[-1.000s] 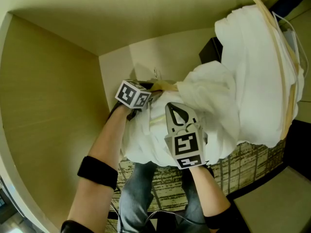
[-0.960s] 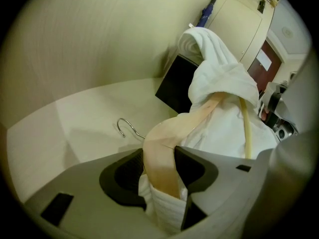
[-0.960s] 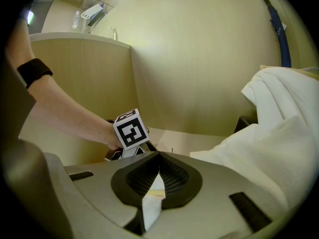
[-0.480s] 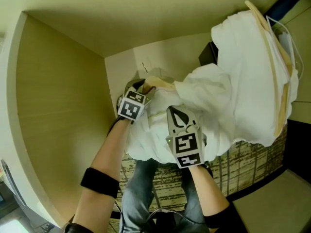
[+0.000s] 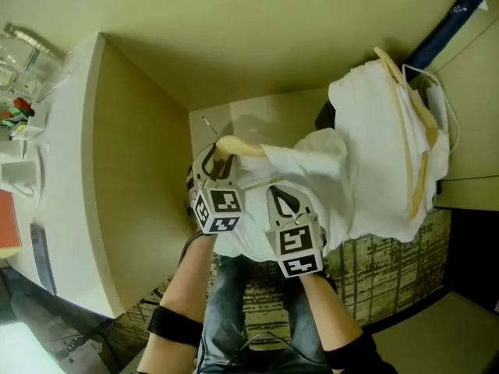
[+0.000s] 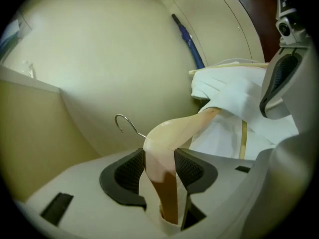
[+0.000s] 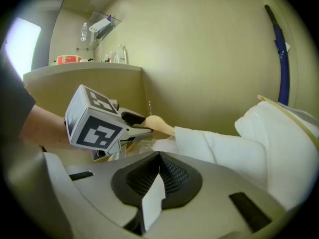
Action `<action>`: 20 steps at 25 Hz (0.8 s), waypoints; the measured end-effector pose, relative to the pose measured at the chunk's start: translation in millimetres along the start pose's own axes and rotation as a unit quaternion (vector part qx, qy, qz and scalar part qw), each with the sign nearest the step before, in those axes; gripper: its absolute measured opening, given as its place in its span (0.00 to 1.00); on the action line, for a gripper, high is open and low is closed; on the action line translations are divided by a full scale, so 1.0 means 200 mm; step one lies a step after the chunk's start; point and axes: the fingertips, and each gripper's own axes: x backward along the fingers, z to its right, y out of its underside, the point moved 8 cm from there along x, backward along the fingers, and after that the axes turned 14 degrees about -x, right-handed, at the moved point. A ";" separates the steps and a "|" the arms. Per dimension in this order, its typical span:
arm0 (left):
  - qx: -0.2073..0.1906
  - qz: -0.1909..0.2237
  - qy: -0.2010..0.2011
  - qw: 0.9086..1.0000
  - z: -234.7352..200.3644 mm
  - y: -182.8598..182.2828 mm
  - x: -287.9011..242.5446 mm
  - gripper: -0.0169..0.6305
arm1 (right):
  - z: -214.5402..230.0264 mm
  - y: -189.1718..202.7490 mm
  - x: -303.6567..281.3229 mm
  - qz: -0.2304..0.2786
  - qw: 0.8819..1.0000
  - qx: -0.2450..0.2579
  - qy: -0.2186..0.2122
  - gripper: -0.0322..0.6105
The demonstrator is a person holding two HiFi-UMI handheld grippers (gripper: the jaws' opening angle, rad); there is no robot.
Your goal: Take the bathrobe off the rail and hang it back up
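Note:
My left gripper [image 6: 159, 169] is shut on the neck of a pale wooden hanger [image 6: 172, 131], whose wire hook [image 6: 124, 122] points up, clear of any rail. From the hanger's arm the white bathrobe [image 5: 308, 174] hangs down in front of the person. In the head view the left gripper [image 5: 214, 164] holds the hanger [image 5: 238, 146] by the alcove wall. My right gripper [image 5: 285, 201] sits just to its right, low against the robe. Its jaws [image 7: 157, 178] are shut on a thin white fold of the bathrobe [image 7: 151, 199].
A second white robe [image 5: 374, 142] on another wooden hanger [image 5: 417, 174] hangs at the right. A blue umbrella [image 5: 440, 33] leans in the far corner. A counter [image 5: 58, 154] with glasses and small items runs along the left. Patterned carpet [image 5: 382, 271] lies below.
The head view has swung left, bringing the counter into sight. My left gripper has lowered with the hanger and come closer to the right gripper, which keeps its hold on the robe.

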 end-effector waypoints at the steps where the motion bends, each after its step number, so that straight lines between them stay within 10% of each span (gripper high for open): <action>1: -0.001 0.002 -0.016 1.000 -0.03 -0.03 0.07 0.33 | -0.02 -0.04 0.03 0.005 1.000 0.005 -0.003 0.09; 20: -0.100 0.103 -0.217 0.966 -0.51 -0.99 1.10 0.32 | -0.36 -0.64 0.81 0.094 0.991 0.085 -0.033 0.09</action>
